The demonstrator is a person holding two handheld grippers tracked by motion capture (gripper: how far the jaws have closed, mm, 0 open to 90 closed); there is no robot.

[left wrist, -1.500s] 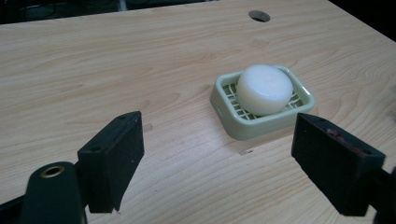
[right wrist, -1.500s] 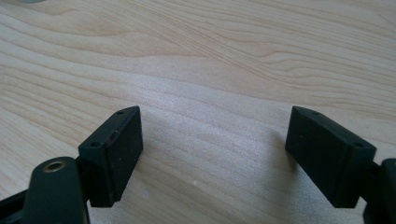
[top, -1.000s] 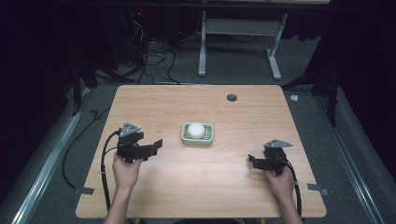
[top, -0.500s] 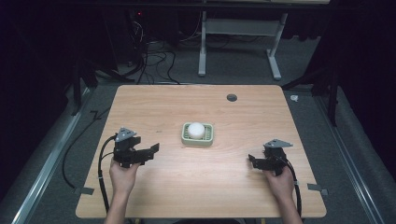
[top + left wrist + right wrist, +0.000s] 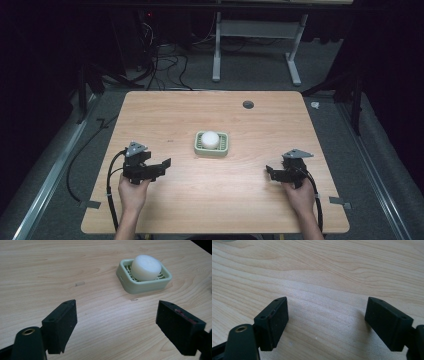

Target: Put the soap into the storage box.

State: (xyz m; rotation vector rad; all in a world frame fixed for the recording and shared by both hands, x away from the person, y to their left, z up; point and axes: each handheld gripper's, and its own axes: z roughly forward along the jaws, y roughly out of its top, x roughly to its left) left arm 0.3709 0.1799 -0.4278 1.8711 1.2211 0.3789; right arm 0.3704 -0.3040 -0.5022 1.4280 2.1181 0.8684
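Note:
A pale green soap dish [image 5: 221, 148] sits near the middle of the wooden table [image 5: 210, 115], holding a round white soap bar [image 5: 210, 139]. In the left gripper view the dish [image 5: 147, 285] and soap [image 5: 145, 267] lie ahead and to the right. My left gripper [image 5: 161, 166] is held over the table's front left, jaws wide open and pointing right toward the dish, nothing between them [image 5: 116, 322]. My right gripper [image 5: 270, 172] hovers at the front right, pointing left, open and empty [image 5: 325, 320] over bare wood.
A dark round grommet hole [image 5: 248, 104] lies near the table's far edge. Cables [image 5: 112, 185] trail from both grippers off the front. Beyond the table stand a white desk frame [image 5: 255, 50] and floor cables.
The left gripper has drifted slightly back toward the front left of the table. The right gripper has stayed where it was.

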